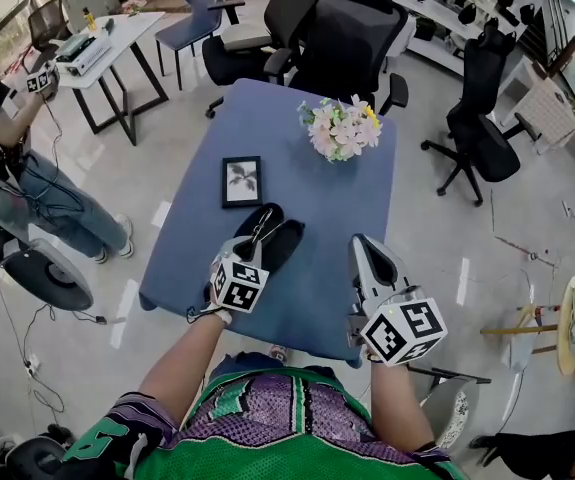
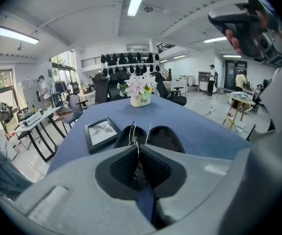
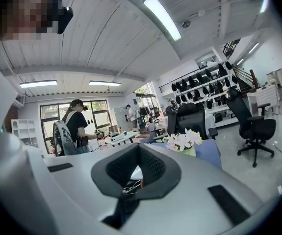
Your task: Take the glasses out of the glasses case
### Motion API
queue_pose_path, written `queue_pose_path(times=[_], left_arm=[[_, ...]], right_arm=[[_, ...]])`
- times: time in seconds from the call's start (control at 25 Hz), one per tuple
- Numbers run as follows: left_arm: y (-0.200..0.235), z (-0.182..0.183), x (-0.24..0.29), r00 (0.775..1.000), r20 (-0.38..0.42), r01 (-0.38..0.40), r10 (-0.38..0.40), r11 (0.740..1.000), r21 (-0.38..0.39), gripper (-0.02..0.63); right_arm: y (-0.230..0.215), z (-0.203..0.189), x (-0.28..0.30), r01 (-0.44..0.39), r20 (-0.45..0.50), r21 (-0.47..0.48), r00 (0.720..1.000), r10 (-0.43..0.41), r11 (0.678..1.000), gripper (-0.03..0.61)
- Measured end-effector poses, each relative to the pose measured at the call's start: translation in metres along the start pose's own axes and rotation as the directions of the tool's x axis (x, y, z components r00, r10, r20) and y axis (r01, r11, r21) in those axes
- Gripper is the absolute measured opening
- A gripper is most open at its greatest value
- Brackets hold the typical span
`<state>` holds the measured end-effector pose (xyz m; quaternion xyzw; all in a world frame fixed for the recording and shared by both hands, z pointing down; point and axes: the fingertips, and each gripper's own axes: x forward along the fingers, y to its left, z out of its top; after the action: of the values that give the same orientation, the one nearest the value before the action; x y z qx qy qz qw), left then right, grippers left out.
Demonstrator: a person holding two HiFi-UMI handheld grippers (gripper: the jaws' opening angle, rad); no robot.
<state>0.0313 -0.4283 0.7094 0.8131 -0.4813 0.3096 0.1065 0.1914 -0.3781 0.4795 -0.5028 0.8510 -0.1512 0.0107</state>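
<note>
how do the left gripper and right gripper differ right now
The left gripper has its jaws shut on the thin wire frame of the glasses; the right gripper has its jaws together on nothing. The left gripper sits over the open glasses case; the right gripper is off to the case's side, over bare blue table. Both have closed jaws.

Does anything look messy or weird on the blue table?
Nothing looks broken or spilled. The glasses case lies open, and the left gripper pinches the thin wire glasses over it. The picture frame lies flat and the flowers stand upright.
</note>
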Motion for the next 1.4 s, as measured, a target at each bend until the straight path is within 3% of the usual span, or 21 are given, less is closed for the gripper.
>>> queue_pose_path(times=[0.64, 1.08, 1.4], left_arm=[[0.006, 0.029, -0.064, 0.993, 0.094, 0.067, -0.068, 0.998, 0.012, 0.023], [0.022, 0.050, -0.116, 0.979, 0.176, 0.112, -0.103, 0.993, -0.047, 0.023], [0.035, 0.068, -0.163, 0.954, 0.280, 0.143, -0.112, 0.986, -0.091, 0.023]], right_arm=[[0.051, 0.022, -0.020, 0.024, 0.058, -0.021, 0.998, -0.023, 0.999, 0.002], [0.073, 0.030, -0.033, 0.067, 0.075, -0.044, 0.995, -0.063, 0.997, 0.002], [0.082, 0.015, -0.034, 0.111, 0.066, -0.041, 0.992, -0.108, 0.993, 0.001]])
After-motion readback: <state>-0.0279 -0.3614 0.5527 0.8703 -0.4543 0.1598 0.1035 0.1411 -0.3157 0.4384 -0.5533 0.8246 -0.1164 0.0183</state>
